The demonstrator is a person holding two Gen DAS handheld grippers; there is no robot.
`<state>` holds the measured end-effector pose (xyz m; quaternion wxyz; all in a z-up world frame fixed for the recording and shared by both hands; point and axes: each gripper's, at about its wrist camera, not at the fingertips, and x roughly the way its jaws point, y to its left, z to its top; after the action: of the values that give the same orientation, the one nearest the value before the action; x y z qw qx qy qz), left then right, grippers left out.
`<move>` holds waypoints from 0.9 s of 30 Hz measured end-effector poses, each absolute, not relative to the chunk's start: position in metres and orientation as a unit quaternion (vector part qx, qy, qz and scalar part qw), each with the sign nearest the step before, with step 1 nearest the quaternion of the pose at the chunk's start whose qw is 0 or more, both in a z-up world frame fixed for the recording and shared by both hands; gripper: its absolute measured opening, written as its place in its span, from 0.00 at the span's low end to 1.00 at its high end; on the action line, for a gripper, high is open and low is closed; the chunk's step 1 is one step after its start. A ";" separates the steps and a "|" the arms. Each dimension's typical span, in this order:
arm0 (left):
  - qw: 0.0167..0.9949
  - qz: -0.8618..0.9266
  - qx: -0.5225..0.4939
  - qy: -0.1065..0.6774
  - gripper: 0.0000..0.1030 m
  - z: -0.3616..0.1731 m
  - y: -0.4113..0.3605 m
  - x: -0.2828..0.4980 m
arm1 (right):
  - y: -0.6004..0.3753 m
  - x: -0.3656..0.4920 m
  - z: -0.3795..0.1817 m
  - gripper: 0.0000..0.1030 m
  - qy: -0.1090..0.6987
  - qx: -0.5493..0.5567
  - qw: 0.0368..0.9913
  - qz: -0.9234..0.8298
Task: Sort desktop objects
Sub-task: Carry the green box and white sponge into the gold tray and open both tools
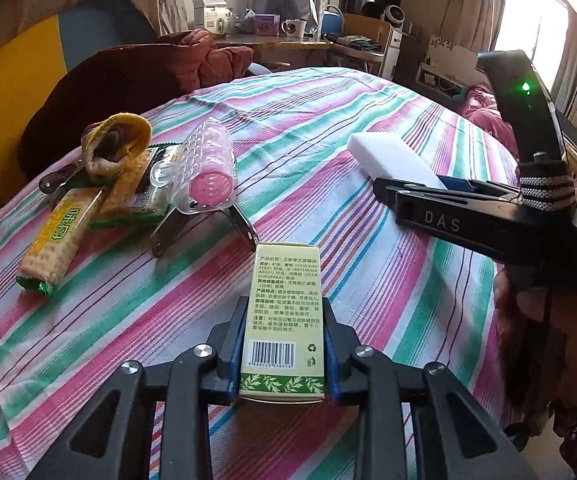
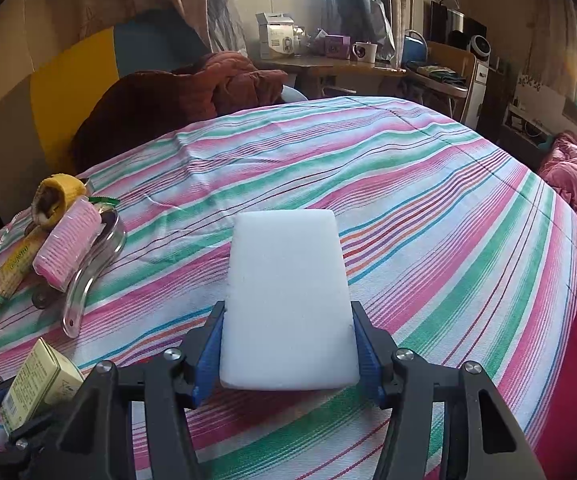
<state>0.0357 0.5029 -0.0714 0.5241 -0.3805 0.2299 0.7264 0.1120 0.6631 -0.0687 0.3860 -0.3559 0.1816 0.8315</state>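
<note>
My left gripper (image 1: 284,344) is shut on a pale green printed box (image 1: 284,312), held above the striped tablecloth (image 1: 328,128). My right gripper (image 2: 288,344) is shut on a white foam block (image 2: 286,296); the block also shows in the left wrist view (image 1: 388,156), and the box in the right wrist view (image 2: 36,388). A pile lies at the table's left: a pink roller in a clear case (image 1: 206,168), cracker packs (image 1: 52,240), a yellow sock (image 1: 116,140) and metal tongs (image 1: 204,224).
A dark red quilted jacket (image 1: 136,76) lies at the table's far left edge. A desk (image 1: 272,40) with a mug and boxes stands behind. A pink cushion (image 2: 576,176) sits past the table's right edge.
</note>
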 end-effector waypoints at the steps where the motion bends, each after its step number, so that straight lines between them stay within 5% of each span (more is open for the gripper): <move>1: 0.521 0.730 -0.378 0.231 0.29 -0.071 0.502 0.037 | 0.663 0.113 -0.068 0.57 0.181 -0.355 0.387 0.831; 10: 0.497 0.747 -0.396 0.196 0.29 -0.065 0.469 0.042 | 0.640 0.130 -0.055 0.57 0.202 -0.323 0.385 0.840; 27: 0.463 0.780 -0.410 0.099 0.29 -0.007 0.321 0.041 | 0.491 0.116 -0.023 0.57 0.241 -0.339 0.212 0.884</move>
<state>0.0415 0.3210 -0.0065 0.4625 -0.4095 0.0989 0.7801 0.1162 0.4914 -0.0234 0.2120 -0.3395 0.2411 0.8841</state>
